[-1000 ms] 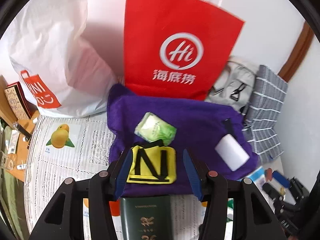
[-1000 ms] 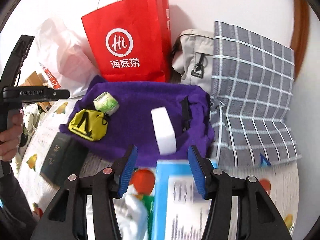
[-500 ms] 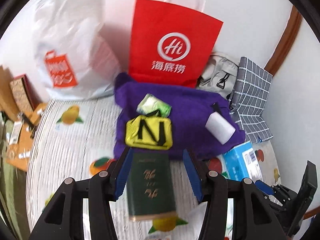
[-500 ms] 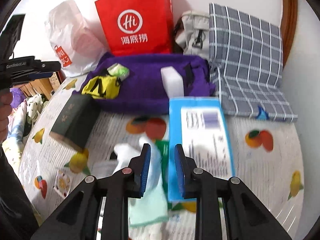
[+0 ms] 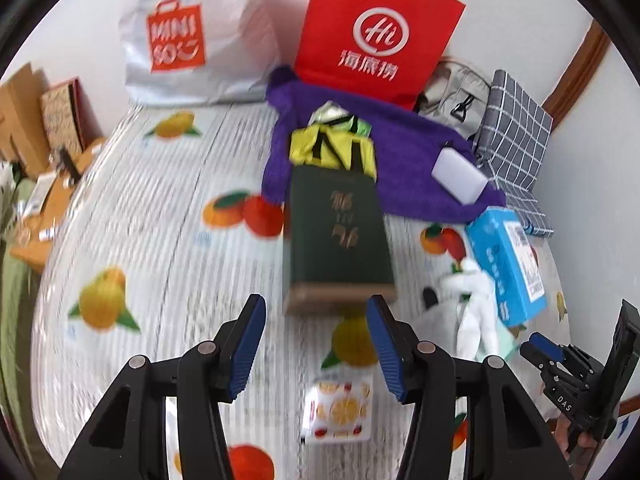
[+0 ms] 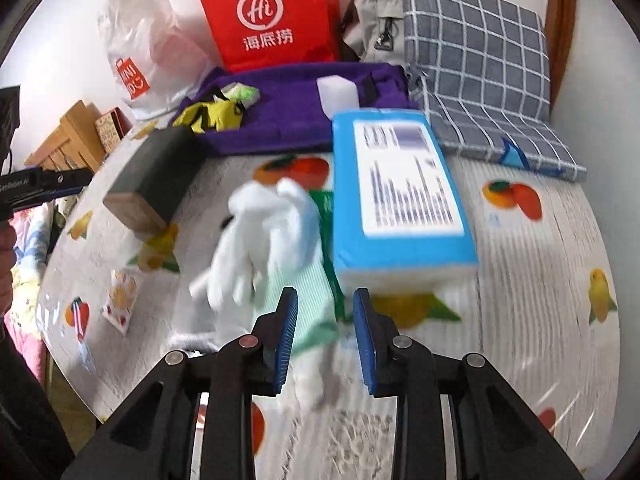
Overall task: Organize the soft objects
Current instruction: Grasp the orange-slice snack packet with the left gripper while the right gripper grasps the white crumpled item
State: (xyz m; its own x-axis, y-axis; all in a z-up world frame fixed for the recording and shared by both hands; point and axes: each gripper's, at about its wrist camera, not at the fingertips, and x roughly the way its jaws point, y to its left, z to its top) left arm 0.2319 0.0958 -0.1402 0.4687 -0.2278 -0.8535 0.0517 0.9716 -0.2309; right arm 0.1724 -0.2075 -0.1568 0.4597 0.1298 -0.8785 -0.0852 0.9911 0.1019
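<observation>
both grippers pulled back from the purple cloth

since the earlier frames both views drew away from the purple cloth [image 5: 404, 168], so more of the fruit-print surface [image 5: 152, 240] showed. the left gripper [image 5: 316, 344] hung above that surface with its fingers [image 5: 246, 346] apart and nothing between them, the dark green box [image 5: 336, 232] lying just beyond their tips. the right gripper [image 6: 325, 334] had just been opening a little after narrowing; its fingers [image 6: 286, 340] stood slightly apart over the pale green cloth [image 6: 304, 304], and blur hid whether they touched it. the white gloves [image 6: 260, 236] lay on the surface between the green box and the blue box [image 6: 396, 192]. the yellow pouch [image 5: 332, 150] and white block [image 5: 458, 174] lay on the purple cloth.
</observation>
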